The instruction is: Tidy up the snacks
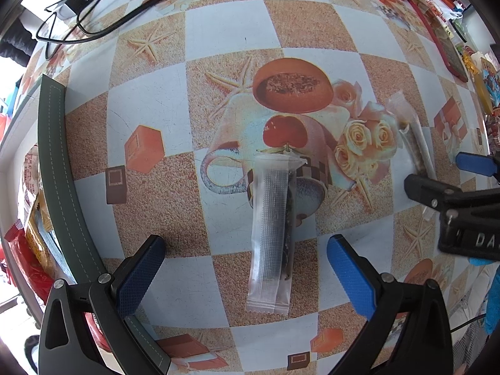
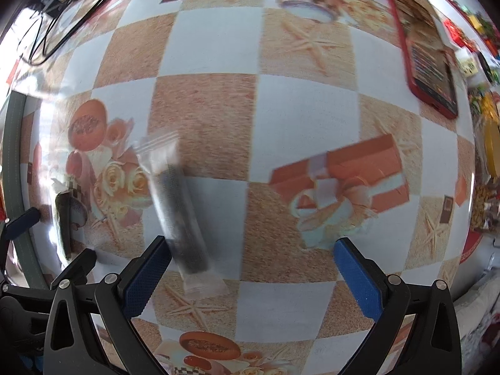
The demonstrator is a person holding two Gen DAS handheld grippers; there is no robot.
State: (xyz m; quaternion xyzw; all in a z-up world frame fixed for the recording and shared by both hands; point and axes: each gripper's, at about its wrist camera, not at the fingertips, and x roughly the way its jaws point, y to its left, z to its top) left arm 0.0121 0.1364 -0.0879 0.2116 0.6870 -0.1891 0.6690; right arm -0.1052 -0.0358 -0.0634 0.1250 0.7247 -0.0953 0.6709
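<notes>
A clear snack packet (image 1: pixel 271 232) with dark contents lies flat on the patterned tablecloth, lengthwise between my left gripper's (image 1: pixel 247 276) open, empty fingers. A second clear packet (image 1: pixel 414 139) lies to the right; the right gripper (image 1: pixel 443 175) hovers open at its near end. In the blurred right wrist view, that second packet (image 2: pixel 179 215) lies just inside the left finger of my open right gripper (image 2: pixel 254 276). The first packet (image 2: pixel 64 218) shows at the far left, beside the left gripper's fingertips (image 2: pixel 23 220).
A dark green storage box wall (image 1: pixel 59 193) runs along the left, with red and yellow snack bags (image 1: pixel 29 250) inside. A red-cased phone (image 2: pixel 428 59) lies at the far right. More snack bags (image 2: pixel 484 181) crowd the right edge. Black cables (image 1: pixel 103 6) lie at the back left.
</notes>
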